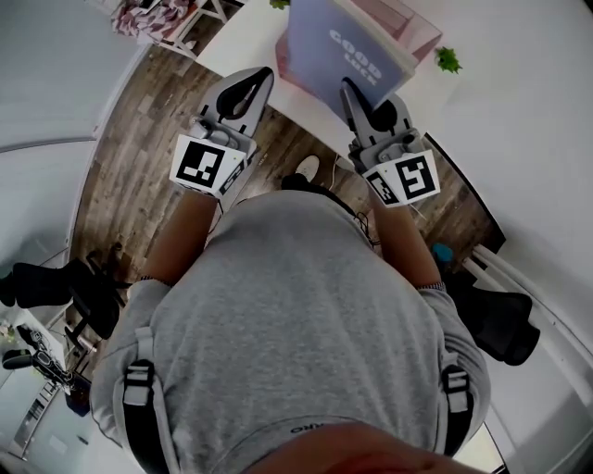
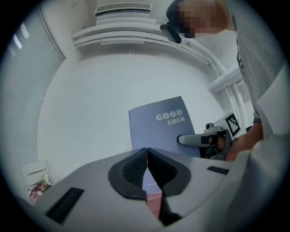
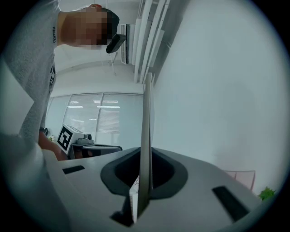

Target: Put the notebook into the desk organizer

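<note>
Blue-grey notebook [image 1: 338, 51] sits at 12 o'clock, cover facing you. Your right gripper [image 1: 353, 93] has its jaws nearly together on the lower edge. The pink desk organizer [image 1: 412, 28] is just behind it at 1 o'clock. Your left gripper [image 1: 252, 88], at 11 o'clock, is closed on nothing, apart from the spiral edge. Bare white desk [image 1: 519, 120] spreads toward 2 o'clock.

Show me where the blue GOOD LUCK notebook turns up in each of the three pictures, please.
Head view: top, right of centre, notebook overlapping the pink organizer.
Left gripper view: middle, cover facing the camera, above the left gripper's shut jaws.
Right gripper view: edge-on, a thin upright strip down the centre.
Shared landmark: the right gripper clamped on the notebook's edge, visible in all three.
</note>
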A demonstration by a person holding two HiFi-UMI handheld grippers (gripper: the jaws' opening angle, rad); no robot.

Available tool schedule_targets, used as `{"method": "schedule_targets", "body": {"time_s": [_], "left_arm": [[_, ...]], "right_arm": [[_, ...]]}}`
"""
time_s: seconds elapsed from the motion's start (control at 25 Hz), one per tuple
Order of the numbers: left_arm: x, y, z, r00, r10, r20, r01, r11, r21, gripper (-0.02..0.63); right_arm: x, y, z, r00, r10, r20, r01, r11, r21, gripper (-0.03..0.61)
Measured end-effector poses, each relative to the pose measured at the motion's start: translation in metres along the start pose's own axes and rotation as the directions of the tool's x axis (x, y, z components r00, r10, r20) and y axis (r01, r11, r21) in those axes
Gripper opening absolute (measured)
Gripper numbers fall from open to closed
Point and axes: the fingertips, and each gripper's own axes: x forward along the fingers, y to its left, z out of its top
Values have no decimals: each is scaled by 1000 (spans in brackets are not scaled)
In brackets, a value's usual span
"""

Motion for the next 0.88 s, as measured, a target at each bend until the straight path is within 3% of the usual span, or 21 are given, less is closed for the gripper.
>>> {"method": "schedule_targets", "body": {"time_s": [0.44, 0.68, 0.88], "left_arm": [[72, 4, 2, 999, -33, -6, 33, 999, 25, 21], [98, 14, -2, 998, -60, -13, 60, 998, 18, 21], [124, 56, -15, 995, -101, -22, 101, 995, -7, 21]], "right_arm": [[5, -70, 9, 999, -40, 28, 39, 999, 27, 40], [14, -98, 3, 997, -82, 17, 79, 991, 106, 40], [53, -121, -17, 991, -129, -30, 132, 970, 202, 40]]}}
